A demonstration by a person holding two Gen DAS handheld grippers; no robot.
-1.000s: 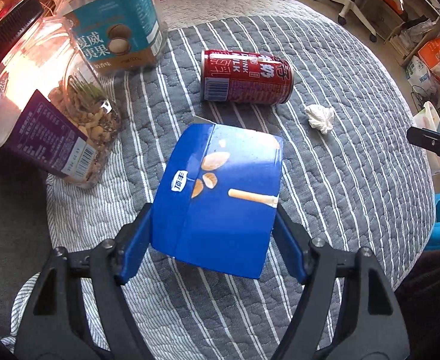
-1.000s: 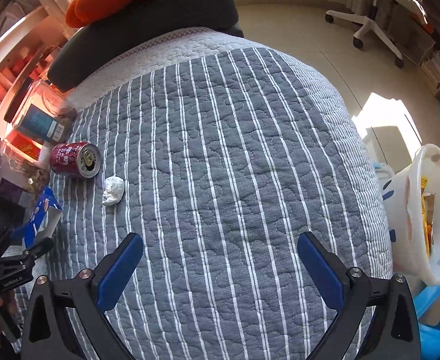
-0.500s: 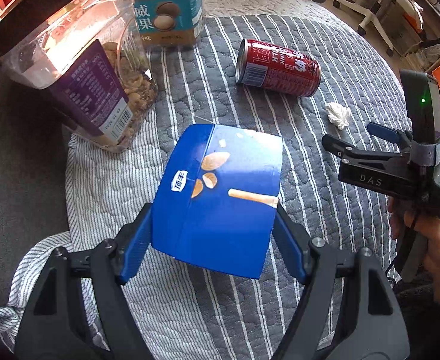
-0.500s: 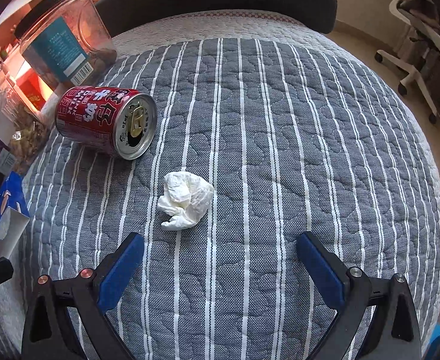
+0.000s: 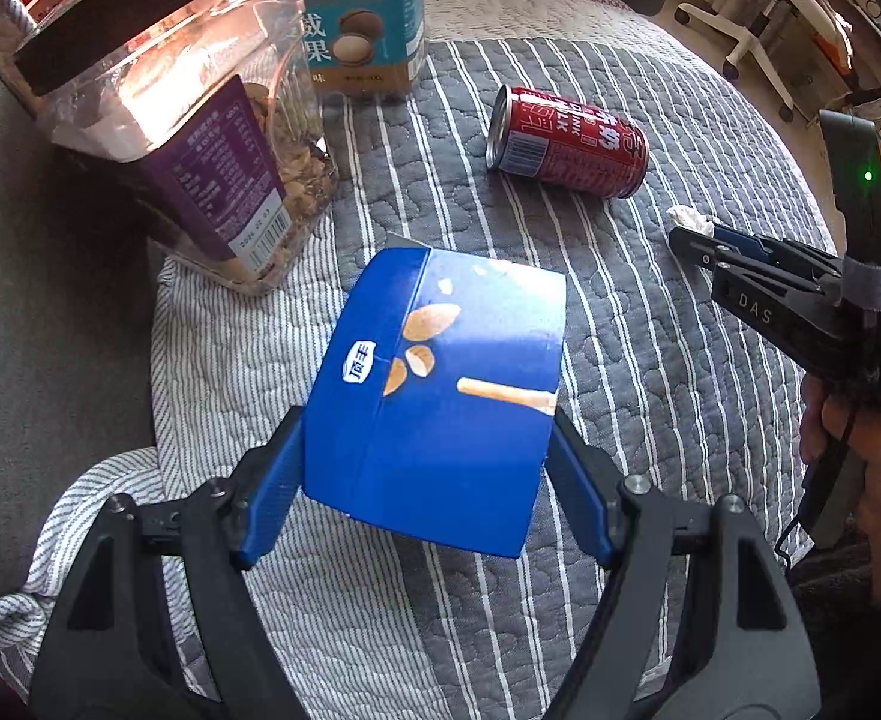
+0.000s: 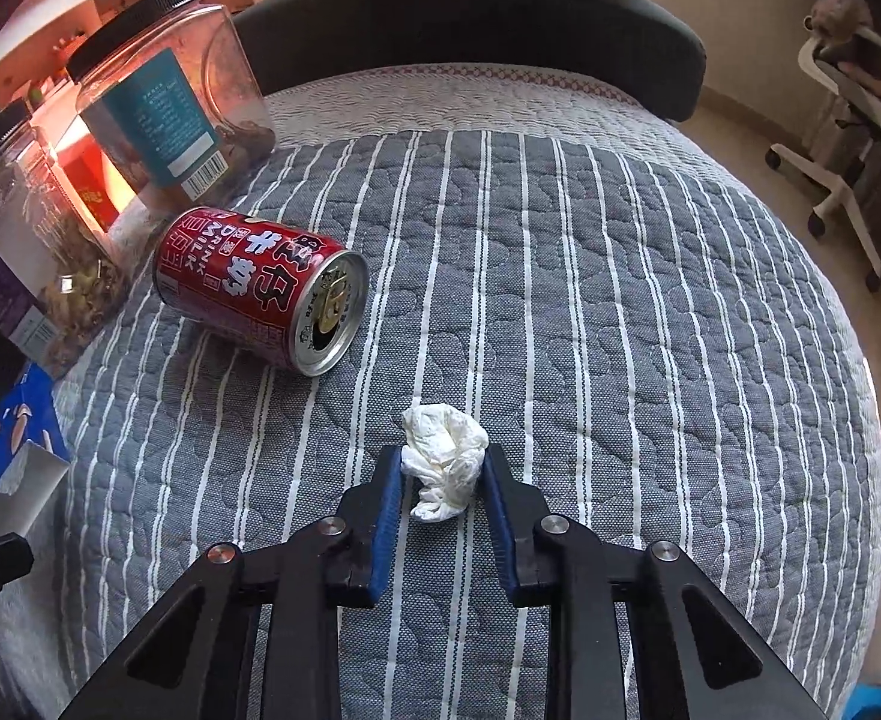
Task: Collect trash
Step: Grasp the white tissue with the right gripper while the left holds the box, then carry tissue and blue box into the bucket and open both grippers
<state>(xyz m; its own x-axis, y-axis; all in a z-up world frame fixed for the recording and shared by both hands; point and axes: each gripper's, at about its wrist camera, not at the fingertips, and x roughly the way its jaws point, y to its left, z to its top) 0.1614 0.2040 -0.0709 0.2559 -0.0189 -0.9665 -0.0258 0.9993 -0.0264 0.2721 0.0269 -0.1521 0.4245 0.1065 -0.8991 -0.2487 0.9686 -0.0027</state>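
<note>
Tissue (image 6: 443,462) lies on the quilt (image 6: 620,312), right gripper (image 6: 443,468) pinched on it from both sides, ready to lift; left gripper (image 5: 428,468) clamps the box (image 5: 440,384) above the quilt for carrying; can (image 6: 260,291) lies untouched, probably next.

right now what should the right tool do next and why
Probably lift. The right tool has its blue pads pressed against both sides of the crumpled tissue, which lies on the striped quilt. The left tool already holds the blue box.
</note>
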